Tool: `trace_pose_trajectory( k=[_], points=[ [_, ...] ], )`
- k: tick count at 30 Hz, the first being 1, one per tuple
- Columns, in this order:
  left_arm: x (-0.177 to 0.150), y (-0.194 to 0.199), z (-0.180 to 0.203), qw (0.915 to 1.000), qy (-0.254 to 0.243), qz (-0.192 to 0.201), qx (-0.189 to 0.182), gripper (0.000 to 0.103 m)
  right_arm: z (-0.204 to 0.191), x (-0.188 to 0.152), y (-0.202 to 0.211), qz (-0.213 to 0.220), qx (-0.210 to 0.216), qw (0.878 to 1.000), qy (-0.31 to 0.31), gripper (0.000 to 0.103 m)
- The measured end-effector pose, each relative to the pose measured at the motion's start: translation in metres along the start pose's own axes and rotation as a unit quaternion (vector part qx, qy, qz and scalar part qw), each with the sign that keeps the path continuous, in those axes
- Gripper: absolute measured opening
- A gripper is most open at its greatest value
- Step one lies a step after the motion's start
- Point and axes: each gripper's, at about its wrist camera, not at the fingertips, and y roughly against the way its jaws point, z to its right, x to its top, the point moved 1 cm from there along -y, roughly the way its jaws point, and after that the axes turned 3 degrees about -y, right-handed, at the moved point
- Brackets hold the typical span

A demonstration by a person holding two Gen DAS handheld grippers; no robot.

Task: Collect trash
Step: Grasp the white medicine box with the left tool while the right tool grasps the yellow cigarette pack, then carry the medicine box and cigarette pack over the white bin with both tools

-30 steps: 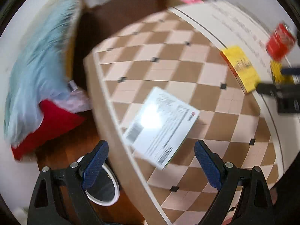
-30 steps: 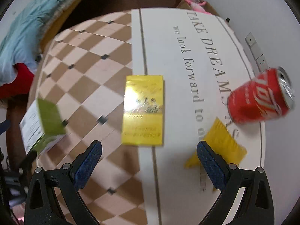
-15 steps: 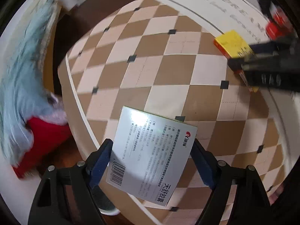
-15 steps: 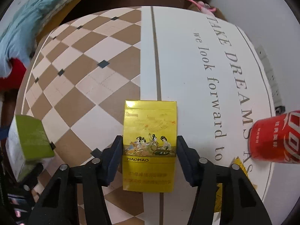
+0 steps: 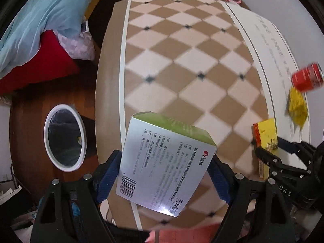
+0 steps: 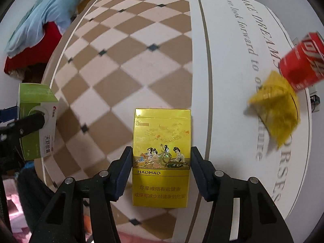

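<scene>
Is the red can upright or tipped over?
Tipped. The red can lies on its side on the white part of the table, beside the crumpled yellow wrapper.

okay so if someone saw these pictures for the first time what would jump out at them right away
Each gripper clamps a box above the checkered tabletop: the left gripper a white-and-green cardboard medicine box, the right gripper a glossy yellow cigarette pack. A red soda can and crumpled yellow wrapper lie at the table's right; a white-rimmed bin stands on the floor, left.
</scene>
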Motion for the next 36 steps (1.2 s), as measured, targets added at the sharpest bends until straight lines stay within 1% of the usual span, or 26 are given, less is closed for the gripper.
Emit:
trace_pose_trajectory(
  k=[1, 3, 4, 5, 8, 10, 13, 15, 17, 18, 19, 21, 22, 25, 30, 33, 36],
  points=[
    [-0.004, 0.0, 0.003, 1.0, -0.005, 0.0, 0.006, 0.081, 0.0, -0.002, 0.0, 0.003, -0.002, 1.0, -0.004, 0.059],
    [-0.009, -0.007, 0.011, 0.9994, -0.017, -0.004, 0.029, 0.081, -0.002, -0.007, -0.002, 0.005, -0.013, 1.0, -0.008, 0.06],
    [-0.009, -0.01, 0.011, 0.9991, -0.023, -0.005, 0.035, 0.081, -0.004, -0.01, -0.002, 0.015, -0.012, 1.0, -0.01, 0.064],
    [-0.009, -0.014, 0.014, 0.9987, -0.028, -0.005, 0.042, 0.082, -0.007, -0.012, -0.003, 0.019, -0.012, 1.0, -0.014, 0.065],
    [-0.007, -0.02, 0.017, 0.9964, -0.047, 0.006, 0.071, 0.082, -0.012, -0.019, -0.002, 0.033, -0.017, 0.999, -0.029, 0.065],
    [-0.005, -0.022, 0.018, 0.9951, -0.054, 0.01, 0.082, 0.082, -0.008, -0.027, -0.001, 0.043, -0.018, 0.998, -0.04, 0.065],
    [-0.005, -0.028, 0.021, 0.9947, -0.056, 0.01, 0.085, 0.084, -0.012, -0.035, -0.002, 0.053, -0.02, 0.997, -0.052, 0.065],
    [-0.004, -0.032, 0.016, 0.9948, -0.057, 0.012, 0.084, 0.084, -0.013, -0.039, -0.001, 0.055, -0.028, 0.997, -0.051, 0.065],
    [-0.004, -0.033, 0.015, 0.9954, -0.053, 0.015, 0.078, 0.082, -0.003, -0.023, -0.006, 0.057, -0.045, 0.997, -0.04, 0.065],
    [-0.004, -0.033, 0.014, 0.9957, -0.051, 0.018, 0.076, 0.082, -0.01, -0.016, -0.011, 0.057, -0.052, 0.996, -0.034, 0.065],
    [-0.004, -0.033, 0.013, 0.9958, -0.05, 0.02, 0.075, 0.081, -0.014, -0.017, -0.012, 0.06, -0.058, 0.996, -0.026, 0.064],
    [-0.005, -0.031, 0.013, 0.9958, -0.047, 0.026, 0.074, 0.081, -0.014, -0.017, -0.011, 0.061, -0.058, 0.996, -0.02, 0.058],
    [-0.006, -0.03, 0.014, 0.996, -0.044, 0.029, 0.073, 0.081, -0.015, -0.017, -0.01, 0.06, -0.057, 0.996, -0.018, 0.058],
    [-0.01, -0.017, 0.01, 0.9961, -0.03, 0.048, 0.069, 0.081, -0.016, -0.016, -0.007, 0.064, -0.055, 0.996, -0.018, 0.058],
    [-0.013, 0.022, -0.008, 0.9924, 0.003, 0.101, 0.071, 0.081, -0.024, -0.012, 0.02, 0.096, -0.031, 0.994, -0.03, 0.058],
    [-0.016, 0.052, -0.03, 0.9877, 0.032, 0.136, 0.07, 0.081, -0.04, -0.003, 0.044, 0.128, -0.022, 0.991, -0.023, 0.058],
    [-0.018, 0.083, -0.057, 0.981, 0.056, 0.171, 0.073, 0.081, -0.064, 0.011, 0.069, 0.153, 0.001, 0.988, -0.011, 0.058]
  ],
)
